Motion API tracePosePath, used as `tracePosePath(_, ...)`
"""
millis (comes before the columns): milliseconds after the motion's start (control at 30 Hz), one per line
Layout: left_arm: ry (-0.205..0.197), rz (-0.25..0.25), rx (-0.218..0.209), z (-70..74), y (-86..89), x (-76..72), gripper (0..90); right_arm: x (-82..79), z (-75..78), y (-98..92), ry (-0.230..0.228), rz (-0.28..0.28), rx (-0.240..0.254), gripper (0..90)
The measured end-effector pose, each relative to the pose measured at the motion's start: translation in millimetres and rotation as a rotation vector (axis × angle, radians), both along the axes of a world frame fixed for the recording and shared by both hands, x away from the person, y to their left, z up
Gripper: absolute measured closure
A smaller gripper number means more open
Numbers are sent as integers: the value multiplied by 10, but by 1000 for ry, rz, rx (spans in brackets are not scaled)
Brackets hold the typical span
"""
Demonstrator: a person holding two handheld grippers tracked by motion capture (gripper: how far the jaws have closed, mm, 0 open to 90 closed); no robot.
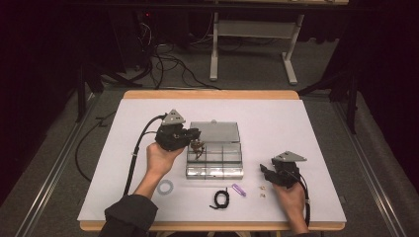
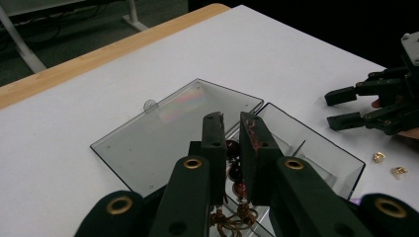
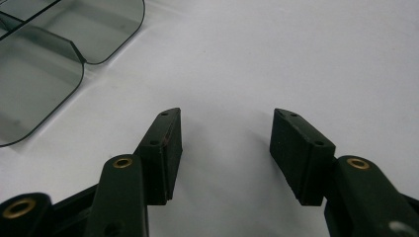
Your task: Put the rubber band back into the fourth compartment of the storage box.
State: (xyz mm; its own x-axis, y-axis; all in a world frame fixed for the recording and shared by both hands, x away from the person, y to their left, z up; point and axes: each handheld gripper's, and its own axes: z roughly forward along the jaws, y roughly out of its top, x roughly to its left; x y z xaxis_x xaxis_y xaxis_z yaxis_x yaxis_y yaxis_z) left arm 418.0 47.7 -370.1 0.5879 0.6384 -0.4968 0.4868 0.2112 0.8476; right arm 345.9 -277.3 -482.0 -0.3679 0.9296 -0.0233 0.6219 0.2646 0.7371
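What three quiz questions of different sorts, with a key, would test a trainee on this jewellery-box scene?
1. True or false: the left gripper has a beaded piece of jewellery between its fingers.
2. Multiple choice: the lid of the clear compartment box is A) shut, B) open and lying flat, C) removed to the floor.
3. Fill in: the right gripper has its fingers ____ above the white table surface.

Key: 1 true; 2 B; 3 open, nothing between them.
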Motion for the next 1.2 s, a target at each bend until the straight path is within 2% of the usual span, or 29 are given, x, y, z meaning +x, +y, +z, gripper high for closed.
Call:
tracePosePath(300, 33, 26, 41, -193, -36, 96, 817, -1, 0, -1, 0, 1, 0, 469)
tracePosePath(333, 33, 21, 74, -215, -14, 99, 817, -1, 0, -1, 0, 2, 0, 468)
tracePosePath(367, 35, 15, 79, -234, -15, 103, 817, -1, 0, -1, 0, 2, 0, 468)
tracePosePath(433, 33, -5, 119, -270, 8, 116, 817, -1, 0, -1, 0, 2, 1, 467)
tracePosePath(567, 44, 5, 125, -323, 22, 144, 817, -1, 0, -3, 0, 4, 1, 465)
tracePosePath(867, 42, 3, 179, -414, -9, 148, 816, -1, 0, -2, 1, 4, 1, 463)
tracePosePath(1033, 53, 10, 191, -503, -31, 162, 816, -1, 0, -2, 1, 4, 1, 462)
tracePosePath(1067, 65, 62, 130, -523, -85, 169, 816, -1, 0, -2, 1, 5, 1, 462)
tracePosePath(1200, 73, 66, 136, -578, -89, 184, 816, -1, 0, -2, 1, 5, 1, 462)
